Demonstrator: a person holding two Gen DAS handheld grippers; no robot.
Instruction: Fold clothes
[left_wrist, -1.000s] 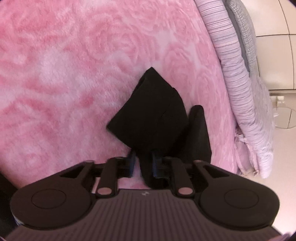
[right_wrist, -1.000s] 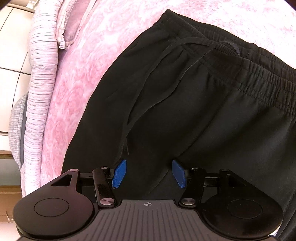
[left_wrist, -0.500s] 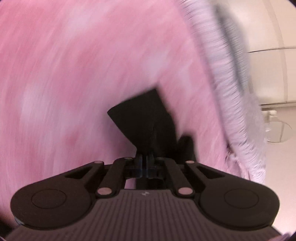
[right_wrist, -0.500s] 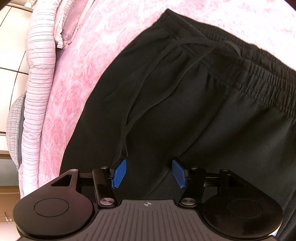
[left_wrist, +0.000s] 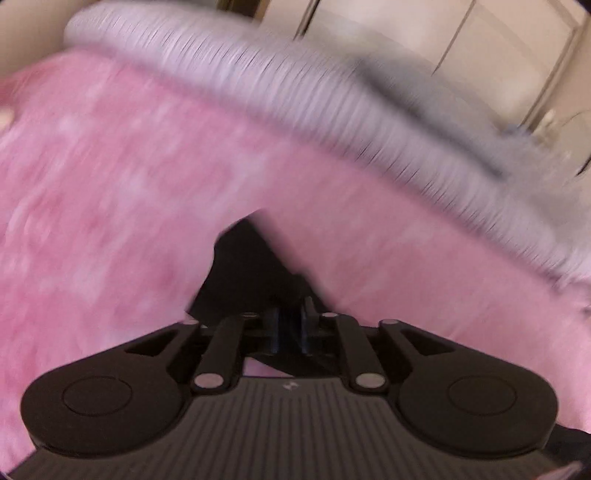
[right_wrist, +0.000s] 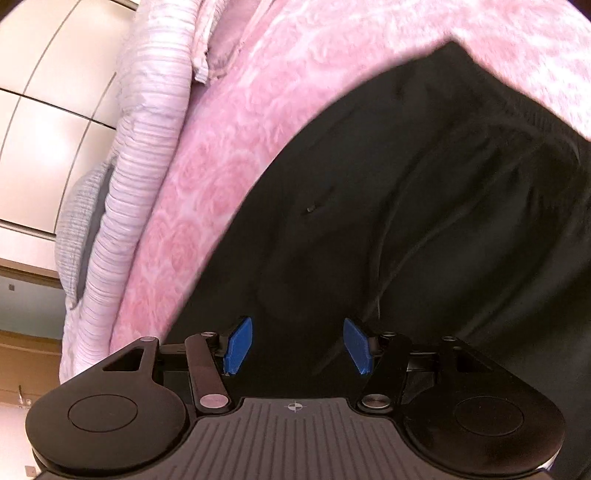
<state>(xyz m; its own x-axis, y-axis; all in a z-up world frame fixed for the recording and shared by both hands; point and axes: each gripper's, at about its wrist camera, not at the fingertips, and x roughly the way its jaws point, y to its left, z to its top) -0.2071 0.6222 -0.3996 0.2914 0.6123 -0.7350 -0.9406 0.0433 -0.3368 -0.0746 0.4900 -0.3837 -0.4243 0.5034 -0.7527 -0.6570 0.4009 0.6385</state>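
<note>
Trousers (right_wrist: 424, 206): black, soft jersey, spread on the pink blanket (right_wrist: 229, 155), filling the near-right of the right wrist view. Elastic waistband at the far edge, blurred.

Left tongs (left_wrist: 290, 325): jaws pinched nearly together on a dark fold of cloth (left_wrist: 247, 273), which rises as a peak just beyond the fingers. That view is motion-blurred, so grip depth can't be judged. The cloth looks like a trouser-leg end, but that is a guess.

Right tongs (right_wrist: 297, 345): blue pads (right_wrist: 240, 345) wide apart, holding nothing, hovering just over the trousers near the seat.

Handling, judged: light, limp and non-slippery. It will drape and sag from any single pinch, so it needs two holds to keep an edge straight. Best holds are the waistband and hems, where doubled fabric gives the pads something firm. The flat mid-panel would just bunch.

Striped bedding (right_wrist: 147, 122) lies along the blanket's far-left edge, well clear of the trousers.
</note>
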